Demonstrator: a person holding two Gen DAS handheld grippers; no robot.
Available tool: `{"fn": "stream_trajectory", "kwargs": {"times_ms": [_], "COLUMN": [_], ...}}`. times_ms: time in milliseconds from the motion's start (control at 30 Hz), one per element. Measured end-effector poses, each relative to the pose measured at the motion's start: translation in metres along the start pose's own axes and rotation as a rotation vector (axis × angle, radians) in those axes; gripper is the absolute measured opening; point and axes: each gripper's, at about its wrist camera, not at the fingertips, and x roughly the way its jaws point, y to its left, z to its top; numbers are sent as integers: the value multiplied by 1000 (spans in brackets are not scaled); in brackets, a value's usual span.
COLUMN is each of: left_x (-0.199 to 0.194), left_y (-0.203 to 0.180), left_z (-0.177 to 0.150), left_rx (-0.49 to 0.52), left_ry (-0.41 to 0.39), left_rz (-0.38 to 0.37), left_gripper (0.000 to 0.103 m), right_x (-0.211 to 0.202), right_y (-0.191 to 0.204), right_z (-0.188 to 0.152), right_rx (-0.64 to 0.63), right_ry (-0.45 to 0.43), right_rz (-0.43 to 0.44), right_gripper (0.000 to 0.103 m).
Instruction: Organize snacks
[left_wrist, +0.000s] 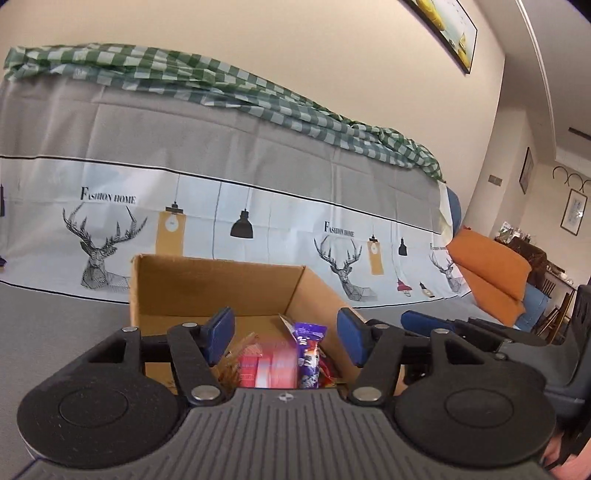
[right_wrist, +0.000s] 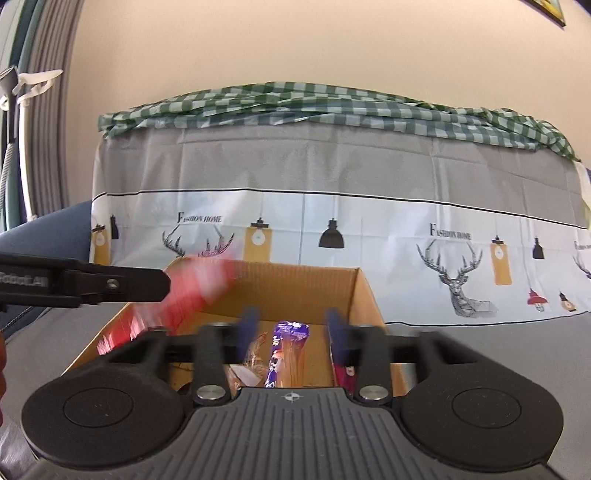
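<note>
An open cardboard box (left_wrist: 207, 284) stands on the grey cloth in front of both grippers; it also shows in the right wrist view (right_wrist: 314, 291). It holds several snack packs. My left gripper (left_wrist: 286, 336) is open above the box, over a blurred red pack (left_wrist: 269, 365) with a purple pack (left_wrist: 309, 350) beside it. In the right wrist view the red pack (right_wrist: 199, 291) is a motion-blurred streak at the tip of the left gripper (right_wrist: 162, 284), over the box's left side. My right gripper (right_wrist: 291, 332) is open and empty above the purple pack (right_wrist: 286, 347).
A sofa back covered with a grey deer-print cloth (left_wrist: 258, 192) and a green checked cloth (right_wrist: 332, 107) rises behind the box. Orange cushions (left_wrist: 491, 269) lie at the right. The right gripper's body (left_wrist: 480, 332) reaches in from the right of the box.
</note>
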Motion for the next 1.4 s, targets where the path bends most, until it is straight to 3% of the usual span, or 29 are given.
{"fn": "stream_trajectory", "kwargs": {"times_ms": [67, 133, 200, 267, 367, 467, 533, 667, 767, 967, 1400], "left_x": [-4, -11, -22, -38, -61, -75, -80, -84, -78, -64, -63], "left_y": [1, 1, -3, -8, -14, -19, -22, -24, -24, -11, -17], "left_z": [-1, -1, -1, -3, -9, -19, -29, -46, -53, -59, -58], "left_rx": [-3, -4, 13, 26, 5, -13, -24, -85, -68, -93, -71], "left_ry": [5, 5, -15, -45, -21, 38, 99, 199, 231, 281, 260], "left_rz": [11, 22, 47, 75, 108, 178, 217, 214, 258, 290, 272], "left_gripper": [68, 80, 84, 86, 88, 102, 102, 102, 102, 102, 102], "right_x": [-1, -3, -9, -17, -34, -57, -69, -82, -80, -74, -71], "right_y": [0, 2, 4, 4, 2, 1, -1, -6, 2, 13, 24], "right_z": [1, 1, 3, 7, 11, 4, -5, -21, -27, -33, -34], "right_rx": [15, 20, 14, 29, 65, 70, 82, 189, 139, 60, -15], "right_ry": [4, 6, 5, 18, 68, 102, 123, 181, 198, 211, 204], "right_rz": [4, -4, -19, -27, -42, -85, -111, -116, -117, -121, -113], "right_gripper": [62, 77, 97, 102, 102, 102, 102, 102, 102, 102, 102]}}
